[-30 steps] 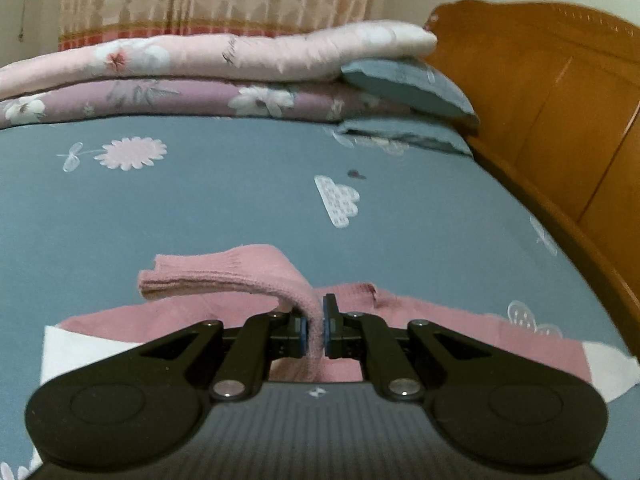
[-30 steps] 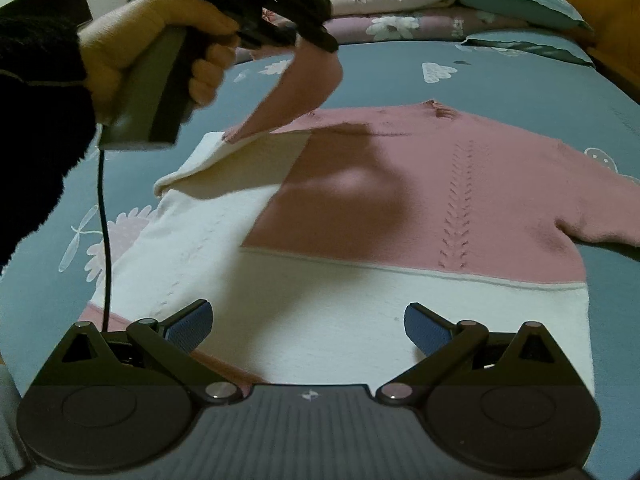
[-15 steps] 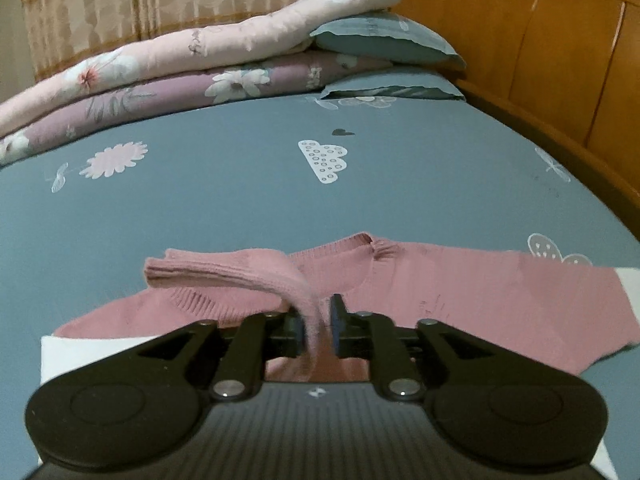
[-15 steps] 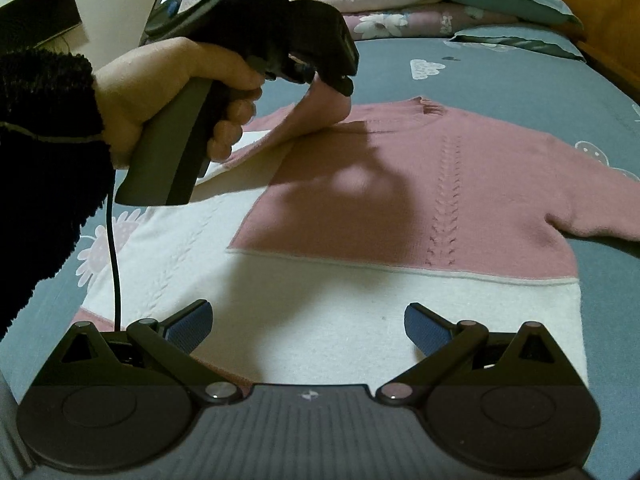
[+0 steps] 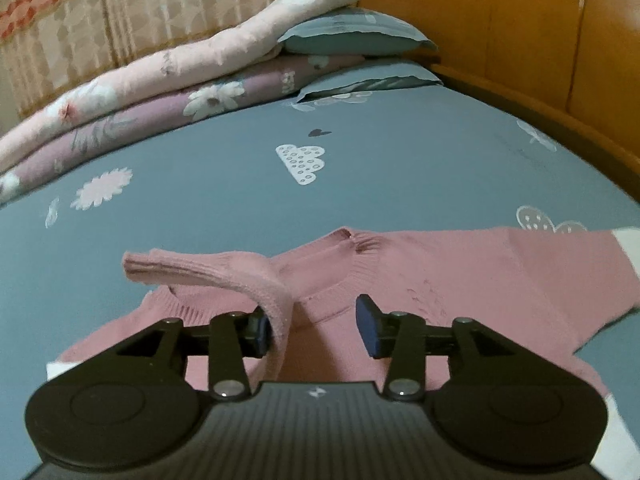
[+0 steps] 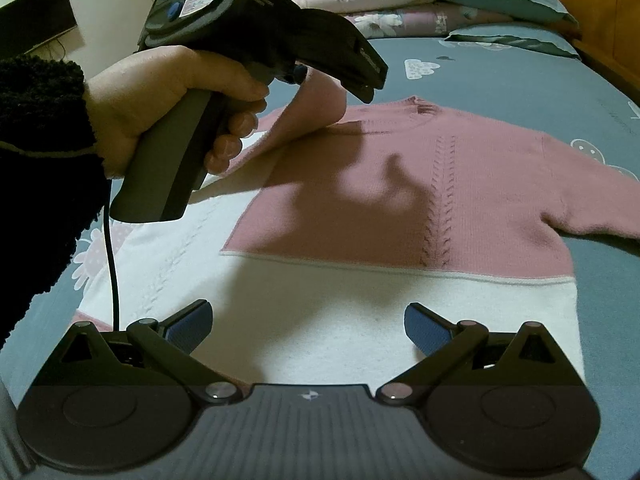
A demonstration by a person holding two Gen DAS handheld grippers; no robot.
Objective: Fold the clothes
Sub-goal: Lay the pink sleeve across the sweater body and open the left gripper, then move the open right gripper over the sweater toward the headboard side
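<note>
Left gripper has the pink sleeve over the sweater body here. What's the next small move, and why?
Probably lift the left gripper clear. Its jaws stand apart, and the pink sleeve only drapes against one pad, over the sweater body near the collar, so the fold-in looks placed. The right gripper hovers open over the white hem, holding nothing.
</note>
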